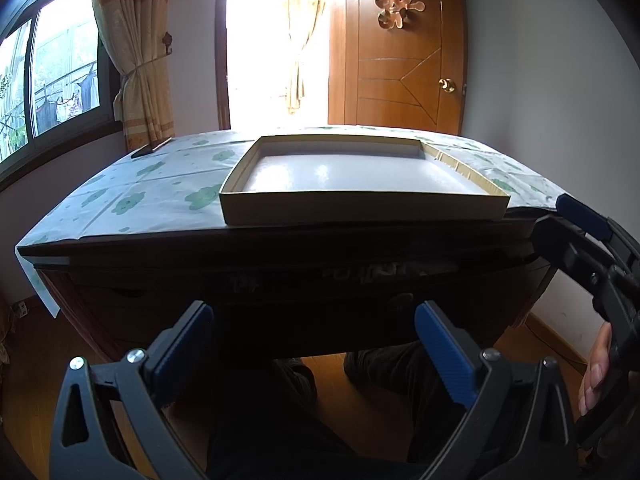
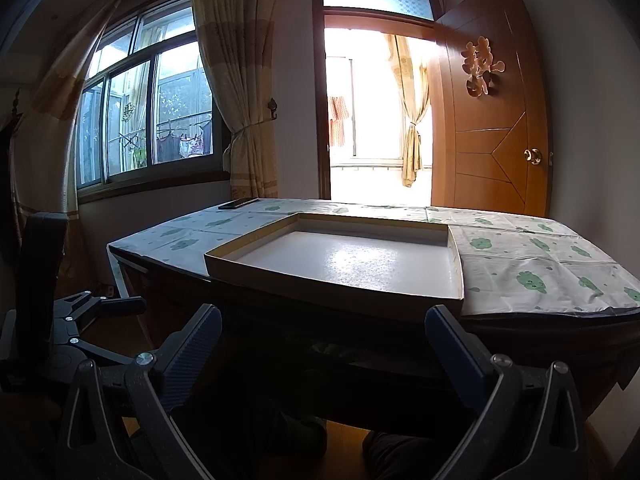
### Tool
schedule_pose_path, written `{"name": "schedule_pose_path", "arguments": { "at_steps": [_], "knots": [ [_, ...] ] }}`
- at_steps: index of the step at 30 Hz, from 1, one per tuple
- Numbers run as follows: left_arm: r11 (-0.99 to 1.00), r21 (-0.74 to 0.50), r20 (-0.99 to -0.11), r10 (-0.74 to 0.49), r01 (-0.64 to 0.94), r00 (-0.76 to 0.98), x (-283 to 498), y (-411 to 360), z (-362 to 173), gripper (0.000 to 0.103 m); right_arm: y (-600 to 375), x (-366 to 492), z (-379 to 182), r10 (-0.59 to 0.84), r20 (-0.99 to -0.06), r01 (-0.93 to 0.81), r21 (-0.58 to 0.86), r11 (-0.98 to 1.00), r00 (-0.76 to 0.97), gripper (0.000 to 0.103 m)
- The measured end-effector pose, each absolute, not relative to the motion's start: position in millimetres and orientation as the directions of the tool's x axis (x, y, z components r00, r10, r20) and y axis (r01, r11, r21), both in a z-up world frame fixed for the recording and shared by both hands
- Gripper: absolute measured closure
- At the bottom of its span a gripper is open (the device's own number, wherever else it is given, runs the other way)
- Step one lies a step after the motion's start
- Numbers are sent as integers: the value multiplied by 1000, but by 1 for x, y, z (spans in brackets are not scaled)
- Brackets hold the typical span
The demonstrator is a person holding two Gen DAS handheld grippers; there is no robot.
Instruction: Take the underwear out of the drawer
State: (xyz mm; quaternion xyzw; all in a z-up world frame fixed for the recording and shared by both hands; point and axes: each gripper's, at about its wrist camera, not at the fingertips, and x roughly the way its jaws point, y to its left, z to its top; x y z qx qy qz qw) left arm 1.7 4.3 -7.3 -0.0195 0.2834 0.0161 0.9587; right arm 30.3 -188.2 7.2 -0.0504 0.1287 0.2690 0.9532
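The left tongs stand wide open with nothing between the blue pads, tilted down toward the dark front of the table. Just ahead of them and a little above, the drawer shows a narrow gap, pulled out only slightly, and pale patterned cloth in that gap is probably the underwear, though it is too dim to be sure. That the tongs are spread and aimed at this gap suggests a reach into the drawer is being set up.

The right tongs are likewise fully open and empty, held more level, with the drawer front in shadow directly beyond their tips. In the left view a hand grips the right tool's handle off to the right side.

Farther ahead, above both pairs of tongs, a shallow box lid sits at the near edge of the table on a cloud-print cloth, likely waiting to receive the clothing. A phone lies at the far left corner.
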Motion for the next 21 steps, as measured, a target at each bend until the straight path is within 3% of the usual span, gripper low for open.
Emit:
{"name": "schedule_pose_path", "arguments": {
  "at_steps": [21],
  "knots": [
    [999, -21, -552, 23, -41, 833, 3, -1, -11, 0, -195, 30, 3, 492, -265, -514, -15, 858, 829, 0]
  ]
}}
